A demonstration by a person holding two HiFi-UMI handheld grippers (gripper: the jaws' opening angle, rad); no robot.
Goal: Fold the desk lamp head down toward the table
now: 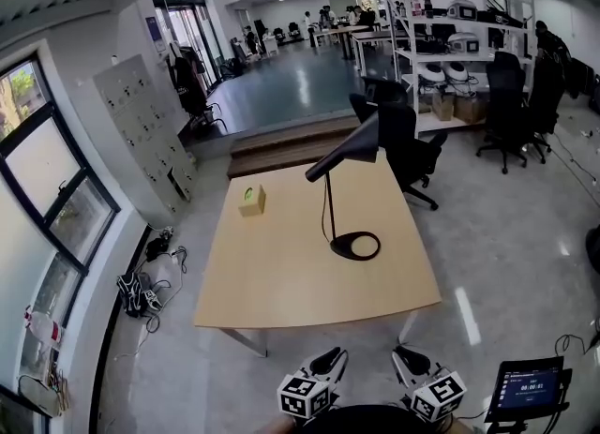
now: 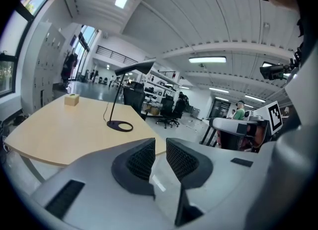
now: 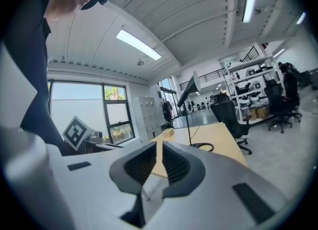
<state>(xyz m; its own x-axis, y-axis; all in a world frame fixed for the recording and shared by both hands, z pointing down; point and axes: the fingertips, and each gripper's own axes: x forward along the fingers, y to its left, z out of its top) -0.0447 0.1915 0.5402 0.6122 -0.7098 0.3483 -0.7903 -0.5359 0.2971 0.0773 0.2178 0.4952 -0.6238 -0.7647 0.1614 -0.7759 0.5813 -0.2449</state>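
A black desk lamp (image 1: 342,174) stands on the wooden table (image 1: 281,273), its ring base (image 1: 355,246) right of centre and its cone head (image 1: 349,148) raised and tilted. The lamp also shows far off in the left gripper view as lamp (image 2: 119,100) and in the right gripper view as lamp (image 3: 191,115). My left gripper (image 1: 328,364) and right gripper (image 1: 410,362) hang side by side below the table's near edge, well short of the lamp. Both are shut with nothing between the jaws, as the left gripper (image 2: 160,157) and right gripper (image 3: 159,162) views show.
A small tan box (image 1: 252,200) sits on the table's far left part. Black office chairs (image 1: 408,146) stand behind the table. A tablet on a stand (image 1: 530,387) is at the lower right. Cables and bags (image 1: 141,287) lie on the floor at the left.
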